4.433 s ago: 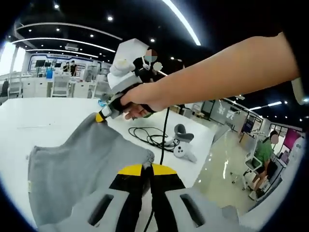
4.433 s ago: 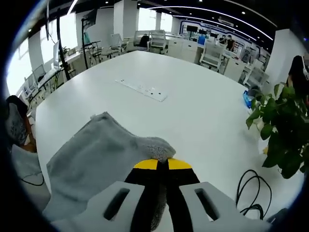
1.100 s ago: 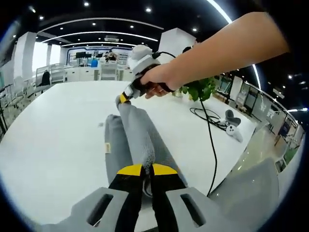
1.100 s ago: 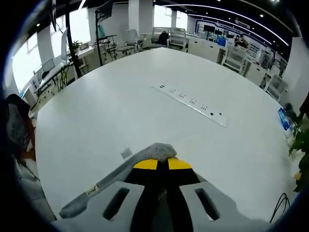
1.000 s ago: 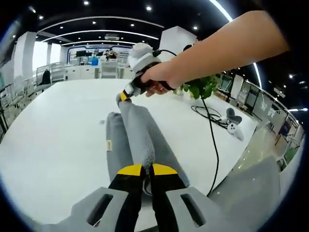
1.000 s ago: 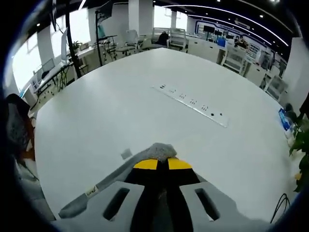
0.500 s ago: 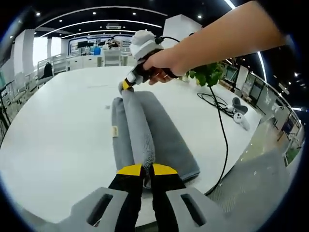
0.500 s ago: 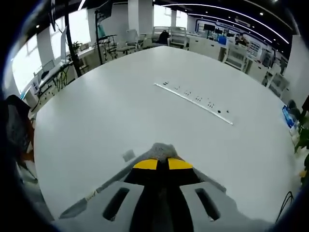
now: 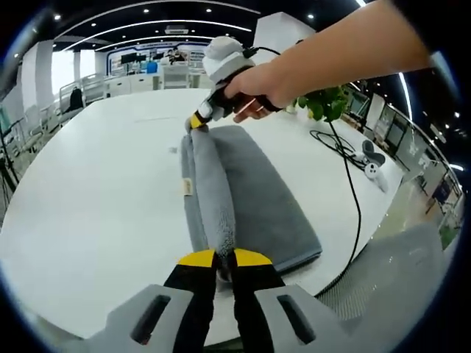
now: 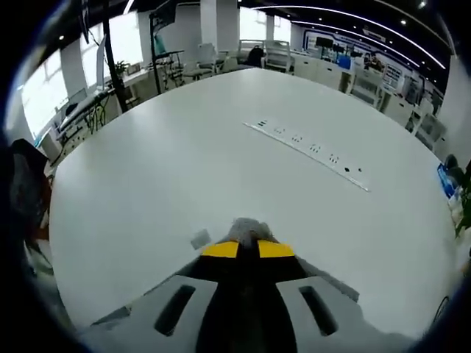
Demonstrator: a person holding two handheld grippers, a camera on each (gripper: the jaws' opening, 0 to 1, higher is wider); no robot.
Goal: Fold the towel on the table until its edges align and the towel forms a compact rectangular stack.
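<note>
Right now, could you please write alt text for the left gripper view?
Two grippers hold a raised fold of a grey towel on a white table: the left gripper near, the right gripper far, in a person's hand. A black cable lies beside it.

1. A thin black cable (image 9: 352,184) trailed across the white surface and over its near edge.
2. A white handheld controller (image 9: 374,170) lay near the cable's far coils.
3. A green leafy plant (image 9: 329,103) stood at the far side.
4. A long white socket strip (image 10: 307,147) lay flat, well apart.
5. White chairs (image 10: 208,56) stood beyond.
</note>
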